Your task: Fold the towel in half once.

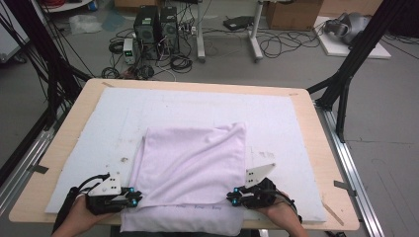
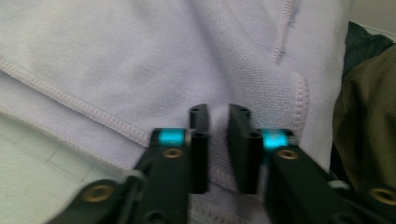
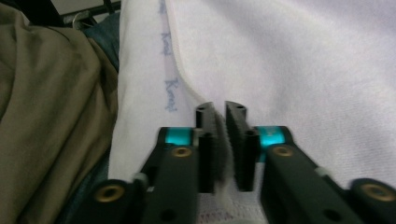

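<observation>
- A pale lilac knitted cloth is lying folded on the near half of the table, on a white foam-like mat that is covering most of the light wooden tabletop; the cloth's near edge is hanging slightly over the table's near edge.
- The cloth is forming a rough rectangle with soft rumples toward its far right corner; its weave is looking fine and ribbed in the left gripper view, and a stitched hem is running along its border.
- The left gripper is sitting at the cloth's near left corner; its black jaws are clenched nearly together in the left gripper view, with lilac fabric lying in the narrow gap, so it is gripping the cloth.
- The right gripper is sitting at the cloth's near right corner; in the right gripper view its ridged black jaws are pinching a thin fold of the cloth between them.
- Each gripper is showing turquoise bands behind its jaws and brass-coloured screws; grey three-cornered plates are standing on top of both.
- A line of small blue lettering is running along the cloth's lower layer near the right gripper.
- Olive fabric of the person's clothing is lying beside the table's near edge.
</observation>
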Motion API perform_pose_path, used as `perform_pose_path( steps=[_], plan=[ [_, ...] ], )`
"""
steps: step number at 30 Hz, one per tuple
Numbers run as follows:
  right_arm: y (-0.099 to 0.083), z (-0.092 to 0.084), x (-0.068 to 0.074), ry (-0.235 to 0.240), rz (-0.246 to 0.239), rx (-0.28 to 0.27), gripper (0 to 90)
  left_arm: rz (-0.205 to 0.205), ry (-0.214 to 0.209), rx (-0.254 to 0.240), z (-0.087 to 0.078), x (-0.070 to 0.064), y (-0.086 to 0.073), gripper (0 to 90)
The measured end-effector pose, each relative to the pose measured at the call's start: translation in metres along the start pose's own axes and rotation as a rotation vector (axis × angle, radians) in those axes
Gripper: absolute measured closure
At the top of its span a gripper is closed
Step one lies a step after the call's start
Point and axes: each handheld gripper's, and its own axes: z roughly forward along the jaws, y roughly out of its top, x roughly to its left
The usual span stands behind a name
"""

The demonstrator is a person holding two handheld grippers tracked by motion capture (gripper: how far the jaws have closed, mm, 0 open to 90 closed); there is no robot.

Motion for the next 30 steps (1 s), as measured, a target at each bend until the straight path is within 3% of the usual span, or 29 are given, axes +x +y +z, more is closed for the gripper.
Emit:
perform_pose_path(
  steps=[2, 6, 11, 13, 15, 18, 22, 27, 30],
  plan=[
    [0.003, -0.003, 0.002, -0.002, -0.011, 0.003, 86.1, 0.0, 0.015, -0.002, -0.004, 0.0, 0.002, 87.4],
    [0.015, -0.021, 0.013, -0.012, -0.045, -0.075, 86.3, -0.001, 0.052, -0.045, -0.026, -0.003, 0.007, 88.0],
    [0.017, -0.044, 0.039, 0.04, -0.075, -0.106, 86.3, 0.008, 0.046, -0.091, -0.052, -0.021, 0.007, 88.1],
    [0.012, -0.047, 0.048, 0.092, -0.073, -0.102, 81.0, 0.011, 0.029, -0.078, -0.051, -0.026, 0.004, 87.4],
    [0.008, -0.047, 0.047, 0.084, -0.054, -0.103, 76.3, 0.004, 0.027, -0.065, -0.045, -0.024, 0.004, 78.4],
    [0.008, -0.044, 0.035, 0.063, -0.025, -0.118, 71.3, -0.001, 0.036, -0.059, -0.035, -0.016, 0.008, 68.5],
    [0.016, -0.04, 0.011, -0.012, -0.008, -0.115, 67.4, -0.012, 0.078, -0.07, -0.024, 0.005, 0.019, 63.8],
    [0.029, -0.037, -0.03, -0.09, 0.04, -0.117, 66.2, -0.056, 0.139, -0.068, -0.009, 0.048, 0.033, 64.0],
    [0.038, -0.036, -0.055, -0.132, 0.05, -0.108, 64.8, -0.082, 0.153, -0.06, 0.001, 0.075, 0.045, 63.8]
  ],
)
